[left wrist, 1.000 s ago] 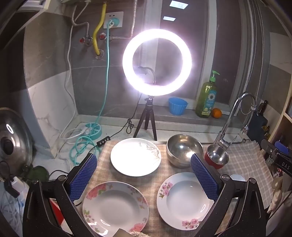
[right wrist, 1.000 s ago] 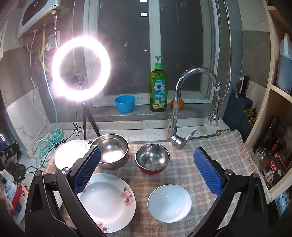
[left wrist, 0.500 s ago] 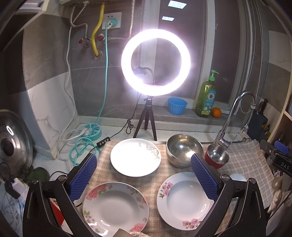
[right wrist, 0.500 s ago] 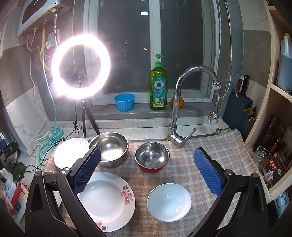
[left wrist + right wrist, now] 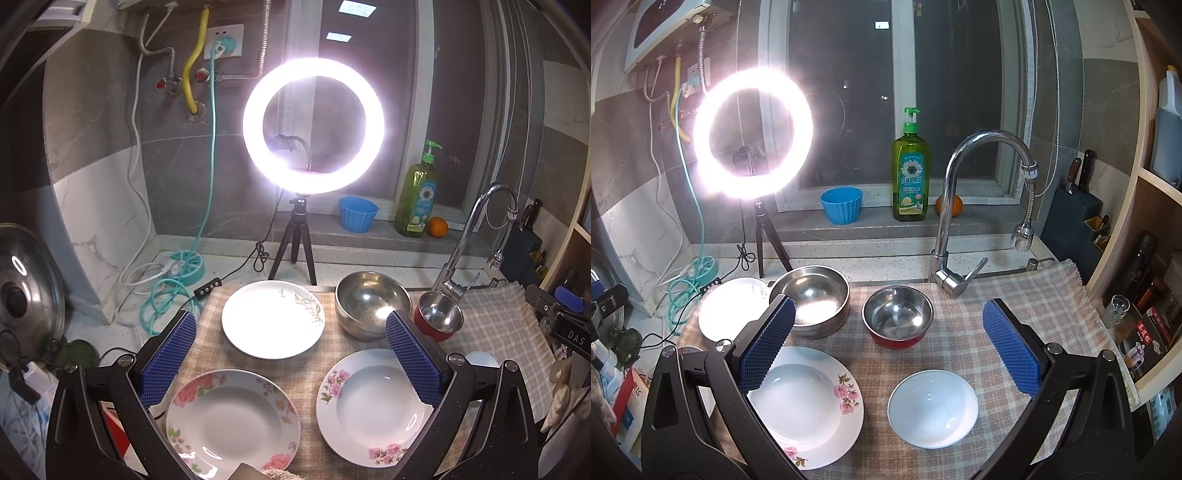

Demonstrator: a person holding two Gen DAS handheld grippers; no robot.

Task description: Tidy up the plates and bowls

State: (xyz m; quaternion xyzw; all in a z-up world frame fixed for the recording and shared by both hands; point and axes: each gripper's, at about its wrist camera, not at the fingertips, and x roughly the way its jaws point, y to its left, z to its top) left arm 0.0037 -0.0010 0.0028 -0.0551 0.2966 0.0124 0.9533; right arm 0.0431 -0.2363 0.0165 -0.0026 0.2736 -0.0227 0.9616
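Both the left gripper (image 5: 291,354) and right gripper (image 5: 888,343) hover spread and empty; flowered white plates (image 5: 232,419) and steel bowls (image 5: 809,301) lie singly before the chrome faucet (image 5: 960,206), seemingly awaiting stacking.

Checked cloth (image 5: 1052,306) under all dishes, flat plate (image 5: 273,319) back left, large steel bowl (image 5: 809,301) right of it, small steel bowl (image 5: 897,316) further right, two floral plates (image 5: 232,421) (image 5: 373,408) side by side in front, white bowl (image 5: 933,408) front right, faucet (image 5: 960,206) behind.

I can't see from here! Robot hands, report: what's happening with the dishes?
Both hand-held grippers, left and right, open, empty. Plates and bowls lie separate on checked cloth. Nothing blocking.
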